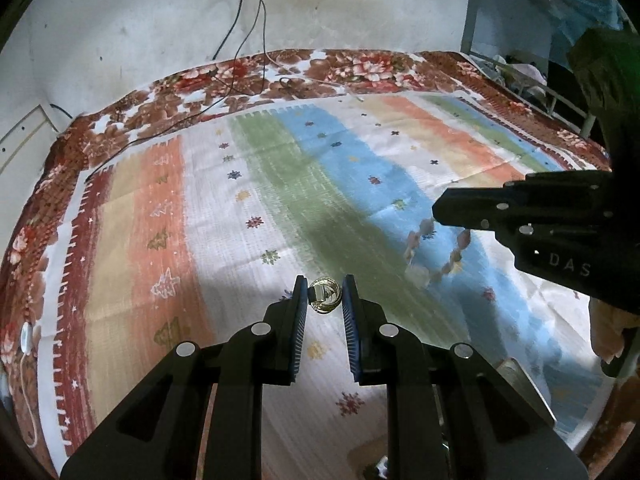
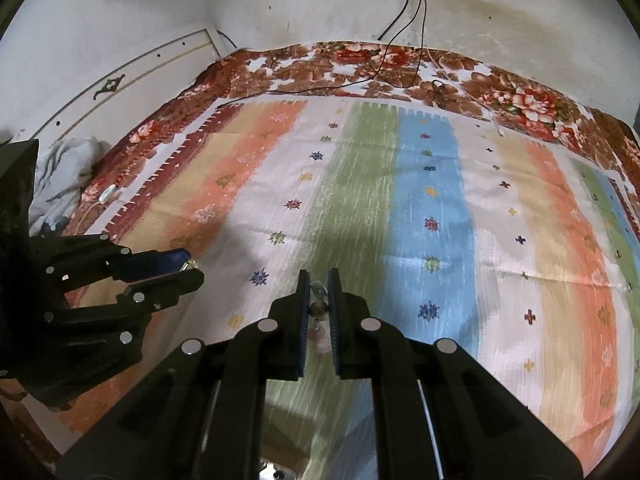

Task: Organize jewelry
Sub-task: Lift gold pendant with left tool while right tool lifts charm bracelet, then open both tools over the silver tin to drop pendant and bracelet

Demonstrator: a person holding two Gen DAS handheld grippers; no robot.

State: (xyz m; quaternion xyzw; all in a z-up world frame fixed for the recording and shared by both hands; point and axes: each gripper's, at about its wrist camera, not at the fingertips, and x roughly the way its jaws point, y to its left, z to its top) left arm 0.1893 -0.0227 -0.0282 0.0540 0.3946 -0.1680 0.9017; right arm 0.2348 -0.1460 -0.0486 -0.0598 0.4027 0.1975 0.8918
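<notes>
Striped cloth (image 1: 280,184): spread over a floral bedspread (image 1: 360,68), below and ahead of both claws; no jewelry lies on its visible part.
Right gripper (image 2: 319,300): jaws clamped on a pink bead necklace (image 1: 436,256), which in the left wrist view hangs as a loop under its tip.
Left gripper (image 1: 325,296): jaws clamped on a gold ring (image 1: 326,300) between the pads.
Progress: judged midway; both pieces are lifted clear, neither set down; no box or tray is visible.
View difference: the left view shows the necklace's whole loop; the right view shows only a few beads between the pads.
</notes>
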